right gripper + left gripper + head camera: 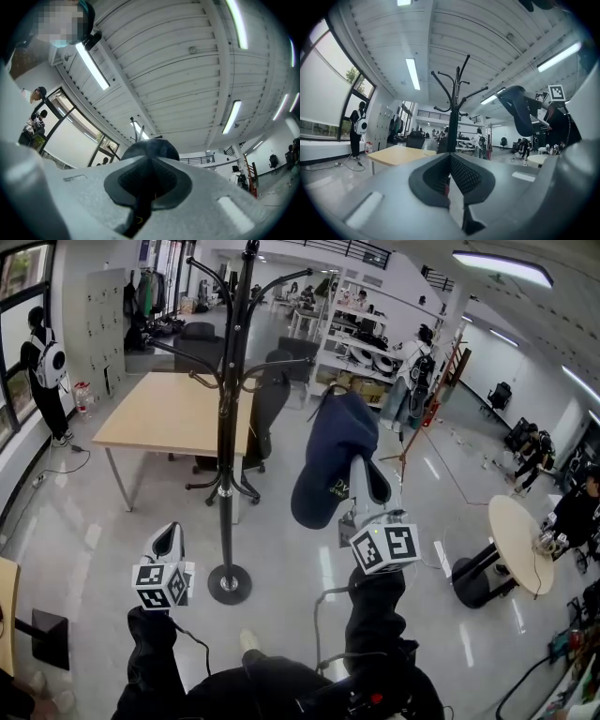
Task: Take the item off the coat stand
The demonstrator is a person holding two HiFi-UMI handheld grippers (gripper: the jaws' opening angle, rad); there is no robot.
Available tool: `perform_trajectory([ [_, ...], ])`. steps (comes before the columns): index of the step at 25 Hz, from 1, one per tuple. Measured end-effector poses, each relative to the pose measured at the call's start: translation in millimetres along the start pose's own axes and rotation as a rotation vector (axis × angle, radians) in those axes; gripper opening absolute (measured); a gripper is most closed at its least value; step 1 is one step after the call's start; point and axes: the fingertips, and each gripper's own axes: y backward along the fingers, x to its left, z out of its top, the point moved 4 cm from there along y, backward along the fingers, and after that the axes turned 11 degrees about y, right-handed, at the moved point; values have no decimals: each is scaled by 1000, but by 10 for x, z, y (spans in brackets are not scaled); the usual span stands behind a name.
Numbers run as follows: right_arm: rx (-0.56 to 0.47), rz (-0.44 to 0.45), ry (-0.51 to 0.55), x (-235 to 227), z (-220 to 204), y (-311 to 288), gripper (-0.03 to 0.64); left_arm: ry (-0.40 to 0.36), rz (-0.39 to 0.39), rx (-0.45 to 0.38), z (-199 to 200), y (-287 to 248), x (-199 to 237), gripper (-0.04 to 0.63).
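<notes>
A navy cap (333, 465) hangs in the air to the right of the black coat stand (228, 427), clear of its hooks. My right gripper (363, 486) is shut on the cap's lower edge, its marker cube just below. In the right gripper view the dark cap (151, 149) bulges over the closed jaws of the right gripper (151, 164), with fabric pinched between the pads. My left gripper (169, 540) is held low, left of the stand's pole, shut and empty. The left gripper view looks past the left gripper (450, 158) to the stand (454, 108), its hooks bare, and the cap (520, 110).
The stand's round base (230, 584) rests on the shiny floor in front of me. A wooden table (169, 413) stands behind it and a round table (520, 540) at the right. A black box (47, 638) sits at the left. People are standing farther off.
</notes>
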Motion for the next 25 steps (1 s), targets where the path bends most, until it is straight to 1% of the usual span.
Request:
perform_trajectory([
  [11, 70, 9, -41, 111, -292, 245, 11, -37, -11, 24, -66, 128, -116, 3],
  [19, 90, 18, -57, 140, -388, 370, 11, -56, -13, 27, -68, 254, -219, 3],
  [25, 110, 22, -67, 259, -434, 481, 11, -64, -16, 16, -40, 380, -190, 3],
])
